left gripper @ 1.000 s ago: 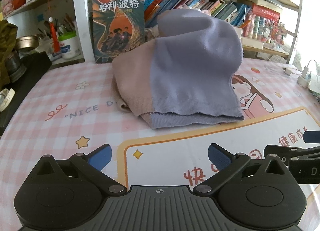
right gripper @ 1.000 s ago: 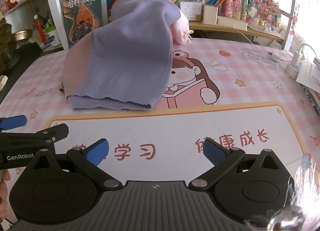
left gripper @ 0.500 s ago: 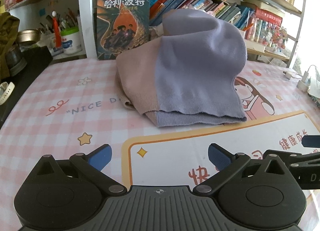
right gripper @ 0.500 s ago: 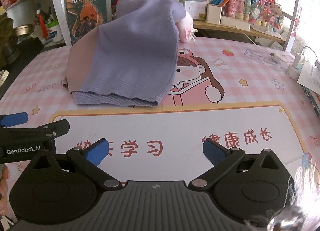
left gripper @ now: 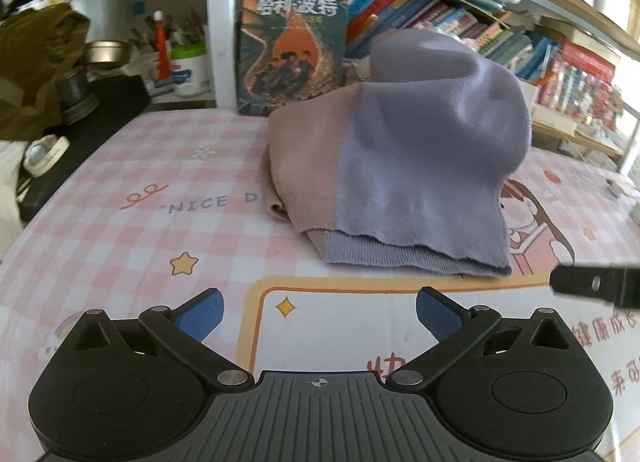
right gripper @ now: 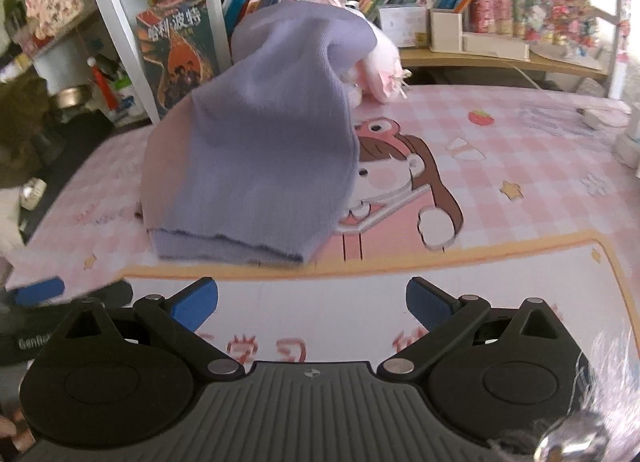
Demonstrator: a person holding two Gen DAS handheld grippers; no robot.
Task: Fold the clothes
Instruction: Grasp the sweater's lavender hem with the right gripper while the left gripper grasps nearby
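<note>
Sweater [left gripper: 400, 166] hem near mat [left gripper: 360, 326] border, left hand-held gripper [left gripper: 318, 312] released, right hand-held gripper [right gripper: 312, 302] released

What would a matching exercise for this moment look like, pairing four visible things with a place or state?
Things:
1. sweater
2. left gripper
3. Harry Potter book
4. plush toy

Places or states:
A. standing upright behind the garment
B. open, holding nothing
C. heaped on the pink checked mat, lilac and beige
D. partly hidden under the garment's raised far end

Pairs: 1-C, 2-B, 3-A, 4-D
</note>
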